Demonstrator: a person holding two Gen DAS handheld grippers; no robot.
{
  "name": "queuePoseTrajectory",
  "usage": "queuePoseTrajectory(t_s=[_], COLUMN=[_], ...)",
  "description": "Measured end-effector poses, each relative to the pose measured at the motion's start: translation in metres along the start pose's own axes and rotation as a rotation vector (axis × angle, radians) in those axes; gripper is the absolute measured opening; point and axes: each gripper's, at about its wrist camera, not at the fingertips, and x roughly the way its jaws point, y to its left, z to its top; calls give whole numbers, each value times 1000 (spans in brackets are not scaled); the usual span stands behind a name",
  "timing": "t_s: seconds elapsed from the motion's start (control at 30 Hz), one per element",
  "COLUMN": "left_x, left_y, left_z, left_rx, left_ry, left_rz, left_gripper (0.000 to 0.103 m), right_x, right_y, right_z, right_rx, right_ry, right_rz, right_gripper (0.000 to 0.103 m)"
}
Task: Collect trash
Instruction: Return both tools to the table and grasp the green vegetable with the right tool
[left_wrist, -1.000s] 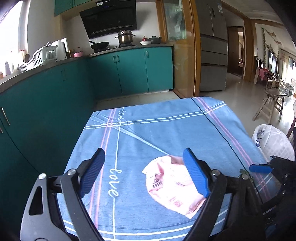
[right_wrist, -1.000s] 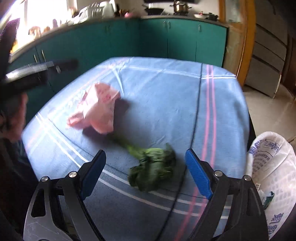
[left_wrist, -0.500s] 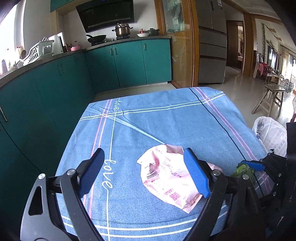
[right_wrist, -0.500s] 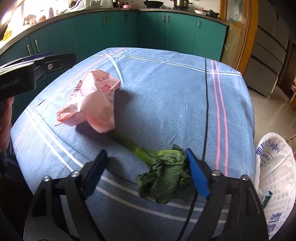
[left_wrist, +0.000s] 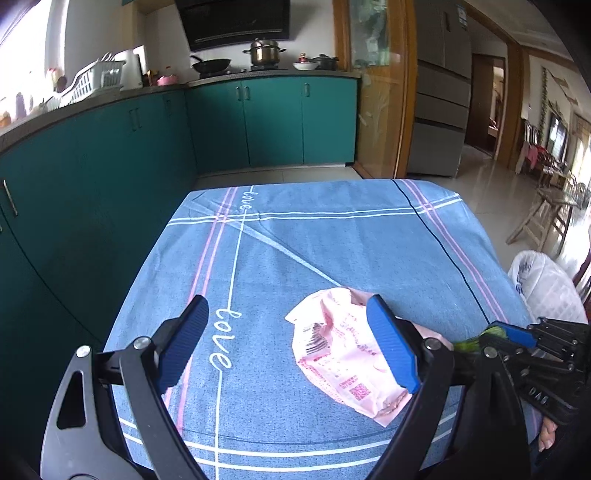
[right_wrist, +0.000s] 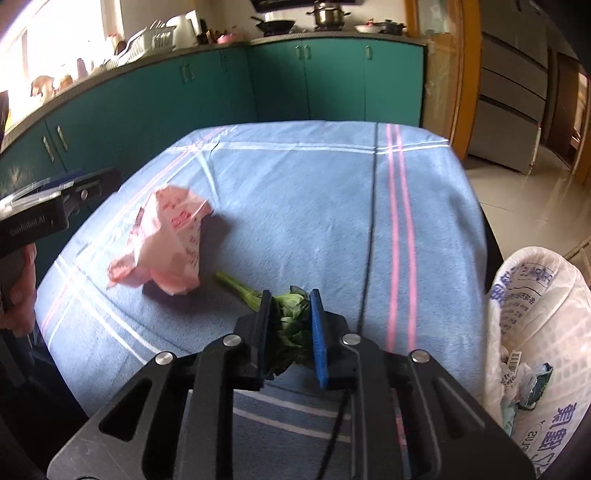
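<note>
A wilted green leafy vegetable (right_wrist: 290, 317) lies on the blue tablecloth (right_wrist: 295, 184), its stem pointing left toward a crumpled pink plastic bag (right_wrist: 170, 240). My right gripper (right_wrist: 290, 314) is shut on the leafy end; it also shows at the right of the left wrist view (left_wrist: 517, 338). My left gripper (left_wrist: 291, 343) is open and empty, hovering above the cloth, with the pink bag (left_wrist: 343, 358) under its right finger. A white trash bag (right_wrist: 535, 332) with wrappers inside hangs off the table's right edge.
Teal kitchen cabinets (left_wrist: 258, 122) with a counter, pots and a dish rack run along the left and far sides. A fridge (left_wrist: 439, 92) and doorway stand at the far right. A wooden stool (left_wrist: 543, 218) stands on the tiled floor.
My right gripper has closed its jaws onto the green vegetable's leaves. My left gripper has shifted a little and stays open over the pink bag.
</note>
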Motion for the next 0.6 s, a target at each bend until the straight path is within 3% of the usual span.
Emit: queuePoseTrajectory(t_s=[0.3, 0.6], left_x=[5, 7], left_y=[19, 19], left_z=[2, 1], left_rx=[-89, -92], left_ry=[31, 43], left_rz=[-21, -26], left_gripper=[87, 87], right_x=[-15, -12], right_y=[-30, -43], right_z=[4, 1], right_rx=[97, 128], right_ry=[-78, -54], right_rz=[-104, -110], right_gripper=[20, 20])
